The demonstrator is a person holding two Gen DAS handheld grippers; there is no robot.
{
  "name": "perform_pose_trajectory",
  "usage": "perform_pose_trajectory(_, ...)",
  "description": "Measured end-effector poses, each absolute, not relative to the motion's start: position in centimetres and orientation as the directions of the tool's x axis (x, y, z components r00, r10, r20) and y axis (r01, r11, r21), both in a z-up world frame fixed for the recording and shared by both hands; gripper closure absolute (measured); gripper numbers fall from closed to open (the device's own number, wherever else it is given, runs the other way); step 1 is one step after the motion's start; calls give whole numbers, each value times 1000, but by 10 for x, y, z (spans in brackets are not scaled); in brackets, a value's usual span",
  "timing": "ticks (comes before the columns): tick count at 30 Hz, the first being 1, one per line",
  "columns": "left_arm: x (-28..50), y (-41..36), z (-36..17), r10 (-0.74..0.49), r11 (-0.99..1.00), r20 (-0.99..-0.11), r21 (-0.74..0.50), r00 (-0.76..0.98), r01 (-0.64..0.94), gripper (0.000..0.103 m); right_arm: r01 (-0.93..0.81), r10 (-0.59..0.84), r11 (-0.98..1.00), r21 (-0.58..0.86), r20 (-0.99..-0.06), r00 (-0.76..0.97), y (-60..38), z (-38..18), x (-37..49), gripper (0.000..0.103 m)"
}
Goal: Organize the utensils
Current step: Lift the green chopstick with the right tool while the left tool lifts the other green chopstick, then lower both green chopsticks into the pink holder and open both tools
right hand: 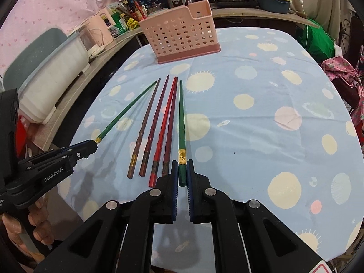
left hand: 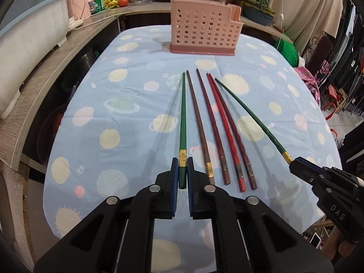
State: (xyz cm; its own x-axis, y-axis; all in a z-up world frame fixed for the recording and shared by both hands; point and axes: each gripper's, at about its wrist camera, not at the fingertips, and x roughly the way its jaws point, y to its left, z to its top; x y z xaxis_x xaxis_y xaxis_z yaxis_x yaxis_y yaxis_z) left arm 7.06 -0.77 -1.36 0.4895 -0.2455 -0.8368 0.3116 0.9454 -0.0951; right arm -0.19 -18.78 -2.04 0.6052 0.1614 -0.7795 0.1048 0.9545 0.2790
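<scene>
"GenRobot.AI" on left hand-held gripper (right hand: 92, 146)

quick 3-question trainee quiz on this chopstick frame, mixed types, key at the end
1. True or false: both the left gripper and the right gripper are shut on a green chopstick.
2. How many chopsticks lie untouched on the tablecloth between the two green ones? A) two B) four C) six
3. Fill in: the pink holder stands at the ____ end of the table, beyond the chopstick tips.

Key: 1 true, the left green chopstick and the right green chopstick are each clamped near their gold bands. 2 B. 3 far.
</scene>
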Motion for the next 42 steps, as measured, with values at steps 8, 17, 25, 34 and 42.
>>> perform_pose_trajectory(8,80,-4,35,-276,945,-780,-114,561,307,96,112,124,951,287,-688,715,-210,36,3,96)
perform_pose_trajectory(17,114,-7,86,-291,947,-718,-123,633,296,96,109,79,954,279,-586,806,-232,84,33,96)
perform_pose_trajectory(25,152,-18,112,-278,953,-677,-106,681,284,96,97,68,956,275,-536,842,-242,108,73,96)
perform_pose_trajectory(34,189,-27,148,-284,952,-634,-96,719,291,96,71,72,956,285,-461,885,-250,148,103,96)
perform_pose_trajectory(42,221,-38,205,-313,947,-539,-109,782,303,96,42,62,956,289,-339,939,-254,203,140,96)
